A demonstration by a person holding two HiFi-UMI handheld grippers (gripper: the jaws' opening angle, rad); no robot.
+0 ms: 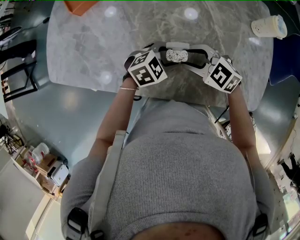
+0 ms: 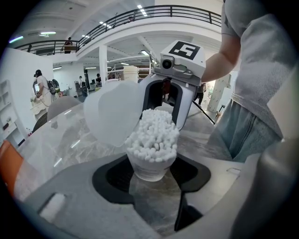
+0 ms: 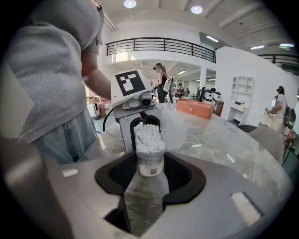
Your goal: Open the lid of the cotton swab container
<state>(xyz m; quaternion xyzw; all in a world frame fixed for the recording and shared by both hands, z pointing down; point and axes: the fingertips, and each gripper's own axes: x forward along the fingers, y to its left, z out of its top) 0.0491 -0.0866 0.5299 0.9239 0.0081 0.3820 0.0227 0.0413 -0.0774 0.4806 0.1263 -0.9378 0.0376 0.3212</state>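
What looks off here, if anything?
Nothing stands out. The container stands upright on the table, its lid swung open to one side. The swabs are packed in and rise above the rim, and none have spilled.

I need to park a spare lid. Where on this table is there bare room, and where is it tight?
Free: the marble of the table beyond the cotton swab container, between the orange box at far left and the paper cup at far right. Crowded: the near edge, where the left claw and right claw flank the container and its lid.
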